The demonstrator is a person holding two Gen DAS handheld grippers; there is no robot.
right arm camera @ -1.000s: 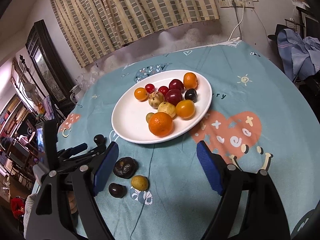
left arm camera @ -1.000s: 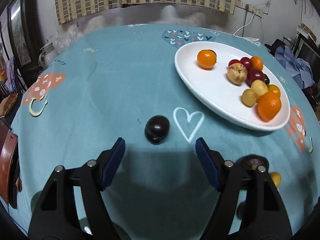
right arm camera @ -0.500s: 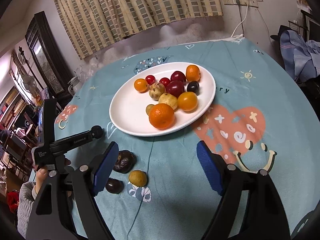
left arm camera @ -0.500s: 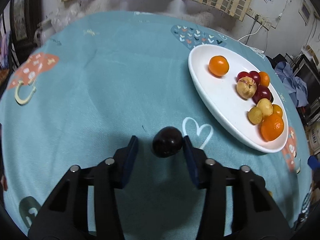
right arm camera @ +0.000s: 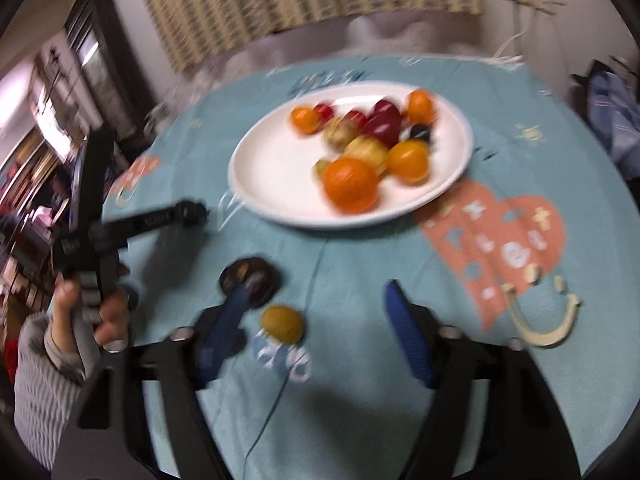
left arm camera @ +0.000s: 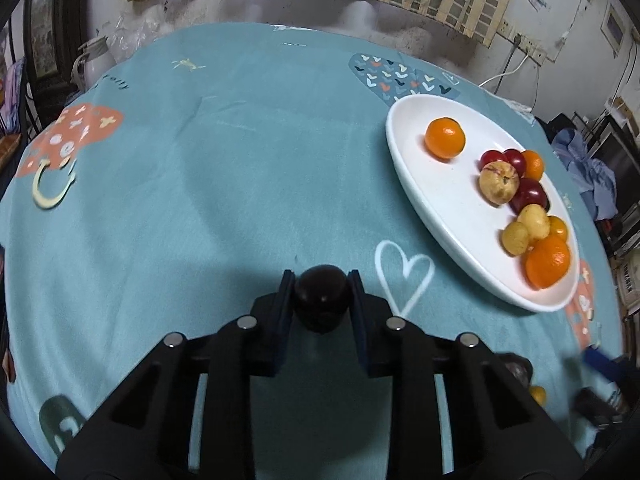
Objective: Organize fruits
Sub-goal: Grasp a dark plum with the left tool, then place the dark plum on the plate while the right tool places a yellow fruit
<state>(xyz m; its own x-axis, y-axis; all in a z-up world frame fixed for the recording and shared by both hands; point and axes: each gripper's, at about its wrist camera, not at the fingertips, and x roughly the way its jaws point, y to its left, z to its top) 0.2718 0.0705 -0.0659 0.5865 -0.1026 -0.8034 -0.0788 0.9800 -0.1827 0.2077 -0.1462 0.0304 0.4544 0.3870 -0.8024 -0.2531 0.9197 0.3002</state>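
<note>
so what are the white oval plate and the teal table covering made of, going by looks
White oval plate: probably glazed ceramic, though melamine is possible; its smooth, evenly white surface carries a soft sheen and has a thick rolled rim. Teal table covering: a soft printed fabric, matte and slightly fuzzy, with faint creases and printed hearts and mushrooms.

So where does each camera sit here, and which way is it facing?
Left wrist: behind the left claw, angled down at the teal tablecloth; its pads pinch a dark plum.
Right wrist: behind the right claw, closing, tilted down toward a small yellow fruit; the person's hand shows at left.
Shared: the white plate of fruit.
</note>
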